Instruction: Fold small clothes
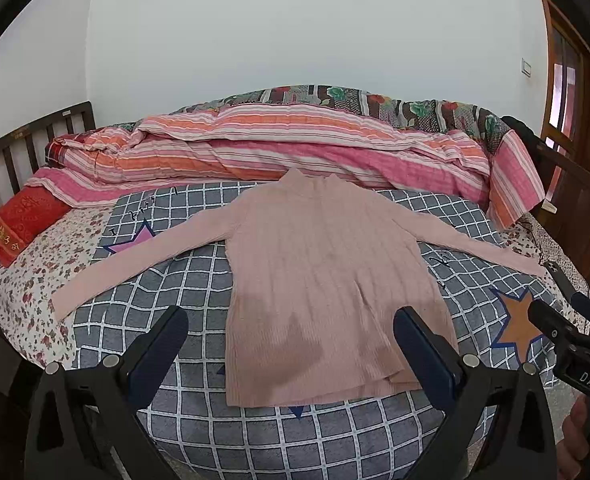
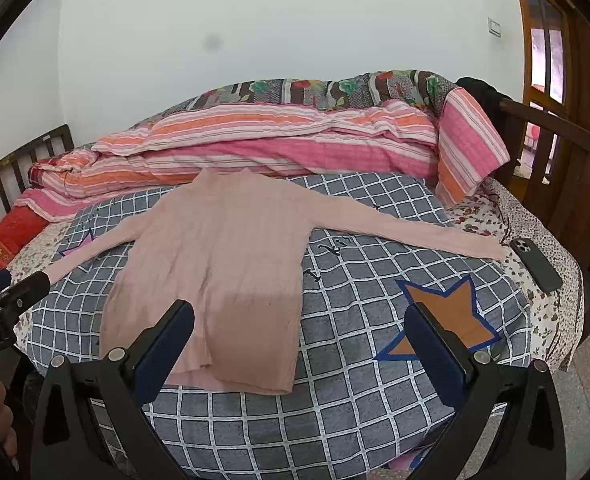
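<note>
A pink ribbed long-sleeved sweater (image 1: 327,272) lies flat on a grey checked blanket (image 1: 199,304), collar away from me, both sleeves spread out. It also shows in the right wrist view (image 2: 215,264). My left gripper (image 1: 291,320) is open and empty, hovering above the sweater's hem. My right gripper (image 2: 299,316) is open and empty above the hem's right side. Each gripper shows at the edge of the other's view.
A rolled striped pink quilt (image 1: 295,144) lies behind the sweater. A red pillow (image 1: 23,224) sits at left. A dark phone (image 2: 535,264) lies by the right sleeve's cuff. Wooden bed rails (image 2: 555,152) stand at both ends. The floor is at lower right.
</note>
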Motion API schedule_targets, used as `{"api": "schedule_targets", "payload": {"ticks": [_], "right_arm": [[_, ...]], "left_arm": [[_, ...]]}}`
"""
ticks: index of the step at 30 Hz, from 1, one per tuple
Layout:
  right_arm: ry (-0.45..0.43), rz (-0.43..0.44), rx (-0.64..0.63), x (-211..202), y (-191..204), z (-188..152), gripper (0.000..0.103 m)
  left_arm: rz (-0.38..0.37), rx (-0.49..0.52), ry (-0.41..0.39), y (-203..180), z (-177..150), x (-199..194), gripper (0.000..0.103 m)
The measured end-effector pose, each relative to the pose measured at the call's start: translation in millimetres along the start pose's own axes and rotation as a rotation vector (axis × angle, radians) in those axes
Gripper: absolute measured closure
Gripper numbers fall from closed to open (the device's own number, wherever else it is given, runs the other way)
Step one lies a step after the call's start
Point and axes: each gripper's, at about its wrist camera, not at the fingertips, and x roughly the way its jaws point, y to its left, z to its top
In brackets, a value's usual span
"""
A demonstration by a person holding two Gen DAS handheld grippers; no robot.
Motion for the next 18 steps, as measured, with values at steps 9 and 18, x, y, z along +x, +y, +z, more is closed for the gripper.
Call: {"api": "schedule_targets", "payload": {"ticks": [9,18], "right_arm": [[-0.004,-0.002,0.002,-1.1,-0.3,0.2,0.0],[-0.009,-0.001,0.004,-1.8,-1.1,2.2,0.0]], "left_arm": [[0.005,-0.004,0.001,2.7,-0.2,0.0,0.0],[0.009,-0.005,-0.001,6.1,0.4,0.6,0.0]]}}
